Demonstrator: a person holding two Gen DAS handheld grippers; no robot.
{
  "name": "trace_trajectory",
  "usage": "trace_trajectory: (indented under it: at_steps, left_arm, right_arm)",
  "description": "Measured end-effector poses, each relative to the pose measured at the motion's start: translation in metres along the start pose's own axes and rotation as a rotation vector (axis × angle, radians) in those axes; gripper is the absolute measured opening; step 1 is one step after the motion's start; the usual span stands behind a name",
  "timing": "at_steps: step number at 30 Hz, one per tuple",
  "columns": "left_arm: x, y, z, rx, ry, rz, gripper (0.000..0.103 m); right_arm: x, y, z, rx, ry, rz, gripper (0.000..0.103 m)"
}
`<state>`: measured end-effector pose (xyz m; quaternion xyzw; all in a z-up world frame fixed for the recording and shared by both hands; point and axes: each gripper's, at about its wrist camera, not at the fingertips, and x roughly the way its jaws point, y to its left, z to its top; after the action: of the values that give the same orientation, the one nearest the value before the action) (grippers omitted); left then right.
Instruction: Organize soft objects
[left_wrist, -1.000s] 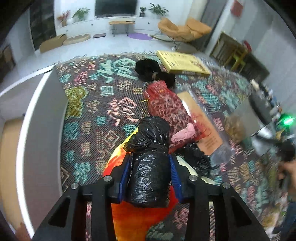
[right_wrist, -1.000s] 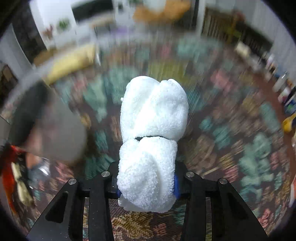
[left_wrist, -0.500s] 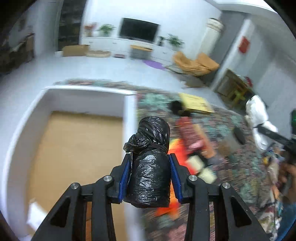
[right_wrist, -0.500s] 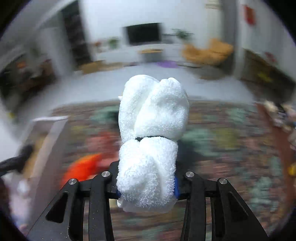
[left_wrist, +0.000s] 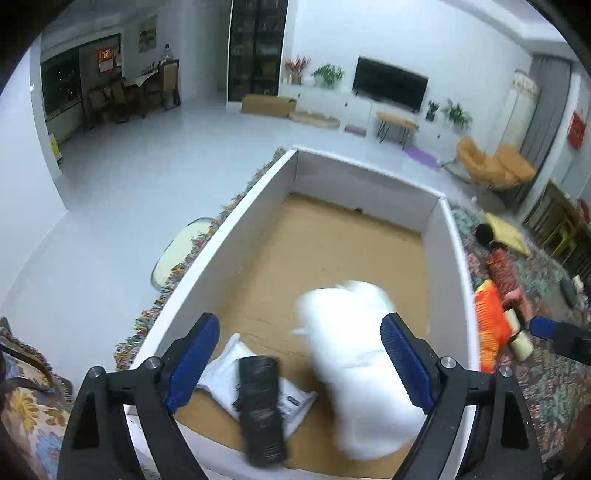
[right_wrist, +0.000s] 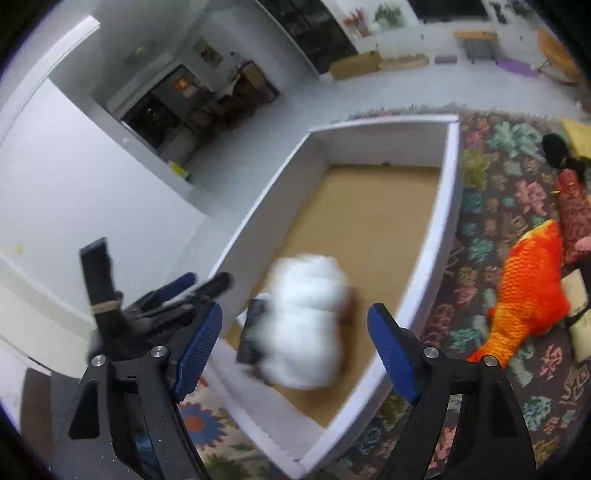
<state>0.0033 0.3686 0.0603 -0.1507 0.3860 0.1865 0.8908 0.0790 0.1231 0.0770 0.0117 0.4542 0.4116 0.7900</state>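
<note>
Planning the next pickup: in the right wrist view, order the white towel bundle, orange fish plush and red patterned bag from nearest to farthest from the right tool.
From the right tool, whose jaws are opening:
1. White towel bundle: between the jaws, dropping into the box, no pad touching it.
2. Orange fish plush: on the rug, right of the box.
3. Red patterned bag: beyond the fish, far right.

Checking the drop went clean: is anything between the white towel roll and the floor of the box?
Nothing visible does. The white towel roll is inside the box, blurred, clear of the right gripper, whose jaws are opening; the black bag roll lies beside it.
</note>
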Motion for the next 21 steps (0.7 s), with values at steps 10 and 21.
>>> trace_trajectory:
  at_steps: [10,21]
  left_arm:
    - [-0.024,-0.169,-0.083,0.243,0.004,-0.4,0.092]
    - [0.103,-0.335,-0.183,0.541,0.159,-0.36,0.094]
  right_arm:
    - [-0.071,-0.209,-0.135,0.284,-0.104,-0.905,0.084]
    - [-0.105,-0.291,-0.181,0.529,-0.196,-1.008,0.085]
